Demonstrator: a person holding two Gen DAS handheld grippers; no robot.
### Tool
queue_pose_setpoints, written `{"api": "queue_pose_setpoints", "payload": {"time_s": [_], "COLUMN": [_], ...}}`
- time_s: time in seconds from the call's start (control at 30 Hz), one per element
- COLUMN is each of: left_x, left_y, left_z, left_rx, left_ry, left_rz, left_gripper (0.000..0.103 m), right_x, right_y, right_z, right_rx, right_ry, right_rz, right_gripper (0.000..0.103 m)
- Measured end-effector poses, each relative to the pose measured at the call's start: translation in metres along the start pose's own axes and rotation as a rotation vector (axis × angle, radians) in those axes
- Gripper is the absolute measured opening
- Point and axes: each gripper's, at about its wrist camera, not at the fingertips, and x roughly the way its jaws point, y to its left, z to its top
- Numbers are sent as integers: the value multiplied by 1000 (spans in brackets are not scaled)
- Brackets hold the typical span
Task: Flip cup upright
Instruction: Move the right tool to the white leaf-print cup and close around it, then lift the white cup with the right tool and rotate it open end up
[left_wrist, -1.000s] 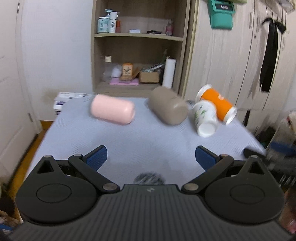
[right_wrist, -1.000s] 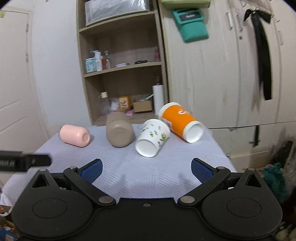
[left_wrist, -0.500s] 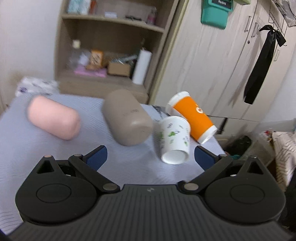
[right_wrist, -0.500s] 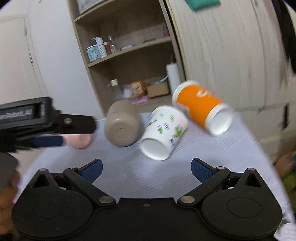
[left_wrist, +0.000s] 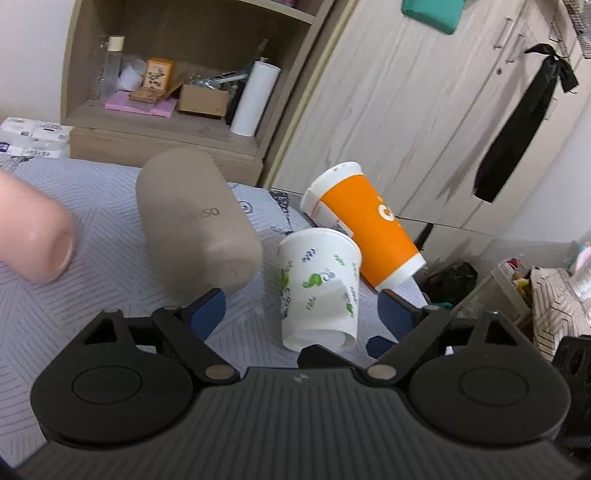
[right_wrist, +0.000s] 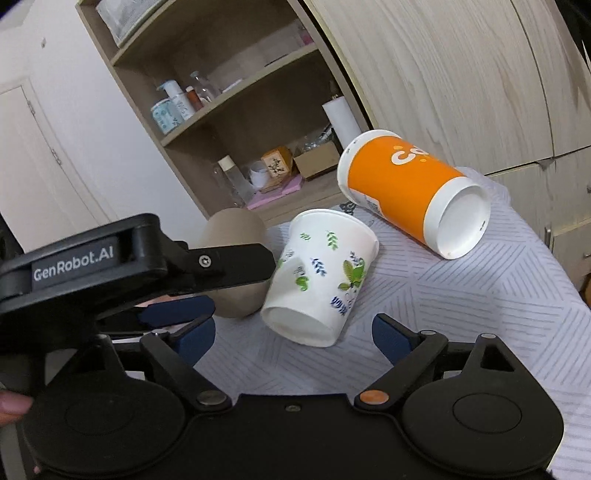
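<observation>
The white leaf-print cup (left_wrist: 319, 286) lies on its side at centre frame on your grey patterned counter (left_wrist: 110, 266), between your left hand-held gripper (left_wrist: 301, 312)'s spread fingers. The orange cup (left_wrist: 364, 223) touches it upper right. Your right hand-held gripper (right_wrist: 293, 332) gapes empty.

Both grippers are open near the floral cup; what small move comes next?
Probably ease the left gripper forward and close on the white floral paper cup: it lies on its side between the open fingers, base toward the camera, ungripped.
</observation>
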Motion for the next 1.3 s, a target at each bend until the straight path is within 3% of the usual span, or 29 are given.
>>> {"api": "queue_pose_setpoints", "payload": {"time_s": [0.1, 0.3, 0.47, 0.53, 0.6, 0.67, 0.93, 1.3], "left_x": [2, 14, 22, 27, 30, 31, 11, -56], "left_y": [-1, 5, 14, 16, 16, 15, 14, 18], "left_z": [-1, 4, 6, 6, 5, 3, -7, -39], "left_rx": [7, -29, -73, -104, -110, -96, -37, 51], "left_ry": [-17, 33, 54, 74, 76, 76, 92, 93], "left_rz": [28, -19, -85, -106, -109, -132, -153, -125], "left_gripper": [88, 64, 63, 62, 57, 51, 51, 51], "right_x": [7, 24, 27, 27, 27, 27, 13, -19], "right_y": [1, 6, 6, 6, 6, 5, 17, 50], "right_z": [2, 8, 8, 9, 9, 10, 0, -31], "right_rx": [9, -3, -13, -24, -19, 11, -18, -41], "right_ry": [14, 33, 42, 48, 54, 52, 84, 143], "right_rz": [2, -35, -41, -41, -38, -28, -22, 66], "right_gripper": [95, 94, 85, 73, 66, 66, 66, 66]}}
